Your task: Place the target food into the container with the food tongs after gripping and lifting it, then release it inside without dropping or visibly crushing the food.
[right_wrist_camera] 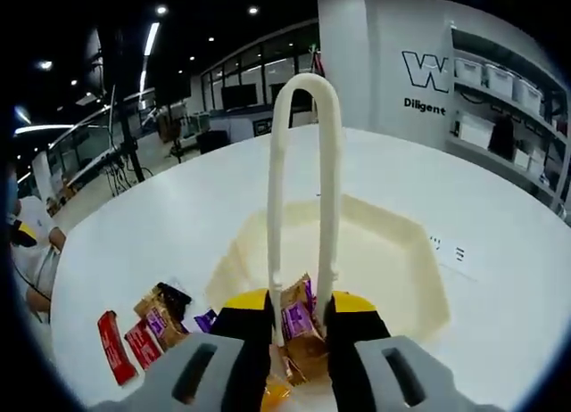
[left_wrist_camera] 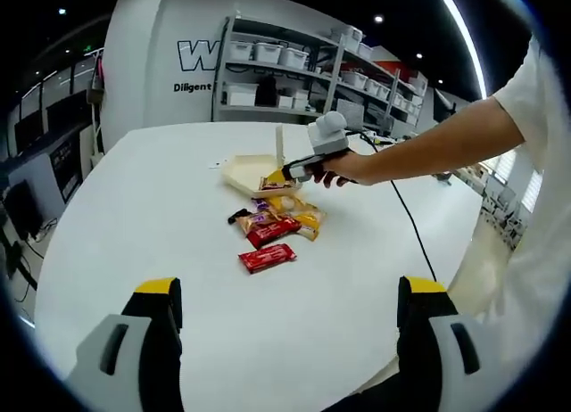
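Observation:
The right gripper (right_wrist_camera: 301, 303) is shut on cream food tongs (right_wrist_camera: 303, 135), whose looped end rises away from the camera. A purple and brown snack packet (right_wrist_camera: 297, 321) sits between the tong arms, just in front of the jaws, over the near edge of the cream container (right_wrist_camera: 393, 269). In the left gripper view a person's hand holds that right gripper (left_wrist_camera: 303, 169) beside the container (left_wrist_camera: 243, 171), with the tongs (left_wrist_camera: 278, 140) standing upright. A pile of snack packets (left_wrist_camera: 284, 218) lies next to the container. My left gripper (left_wrist_camera: 290, 292) hangs open over the bare near table.
A red packet (left_wrist_camera: 268, 257) lies apart from the pile, nearer to me. Several packets (right_wrist_camera: 143, 336) lie left of the container. A black cable (left_wrist_camera: 406, 216) runs across the white round table (left_wrist_camera: 134, 207). Shelving with bins (left_wrist_camera: 294, 73) stands behind. A paper label (right_wrist_camera: 446, 249) lies by the container.

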The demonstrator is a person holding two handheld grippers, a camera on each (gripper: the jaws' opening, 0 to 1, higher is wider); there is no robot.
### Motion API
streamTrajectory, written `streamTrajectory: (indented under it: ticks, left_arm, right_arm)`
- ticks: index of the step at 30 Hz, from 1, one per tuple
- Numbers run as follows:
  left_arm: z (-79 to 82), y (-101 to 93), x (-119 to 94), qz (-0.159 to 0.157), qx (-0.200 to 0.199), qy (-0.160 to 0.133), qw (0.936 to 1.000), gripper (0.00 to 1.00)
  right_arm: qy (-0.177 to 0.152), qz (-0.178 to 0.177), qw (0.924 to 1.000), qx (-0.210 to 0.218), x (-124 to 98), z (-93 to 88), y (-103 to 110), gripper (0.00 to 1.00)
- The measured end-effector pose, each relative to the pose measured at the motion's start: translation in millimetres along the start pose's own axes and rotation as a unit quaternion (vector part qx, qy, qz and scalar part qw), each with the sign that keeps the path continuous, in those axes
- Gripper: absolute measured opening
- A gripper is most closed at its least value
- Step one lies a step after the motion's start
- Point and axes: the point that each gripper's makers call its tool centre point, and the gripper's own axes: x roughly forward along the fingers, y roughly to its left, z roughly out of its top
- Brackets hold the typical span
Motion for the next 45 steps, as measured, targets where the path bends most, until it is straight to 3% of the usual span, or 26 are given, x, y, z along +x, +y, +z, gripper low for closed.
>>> streamTrajectory:
  ticks: [8,14,26,36,45]
  left_arm:
    - [1.8,-1.2,0,0.0,0.005,0.002,1.0,0.99]
    - [2.8,-4.2,0,-0.005,0.009,0.001,0.9999,0.99]
    - [4.9,-16.4,1,-0.022,0.023,-0.004,0.9995,0.99]
    - [1.4,-29.9,-2,-0.032,0.03,-0.008,0.999,0.99]
    - [-4.8,-33.4,-3,-0.03,0.031,-0.009,0.999,0.99]
  right_arm:
    - [-0.021,-0.006,0.9997,0.004,-6,11.0,-4,0.18]
    - [-0.054,-0.008,0.9983,0.021,-23,21.2,-9,0.18]
    - [-0.066,-0.014,0.9968,0.042,-51,18.3,-11,0.18]
    - [-0.078,-0.009,0.9953,0.057,-81,10.9,8,0.18]
    - [-0.079,0.001,0.9952,0.058,-108,-7.5,45,0.19]
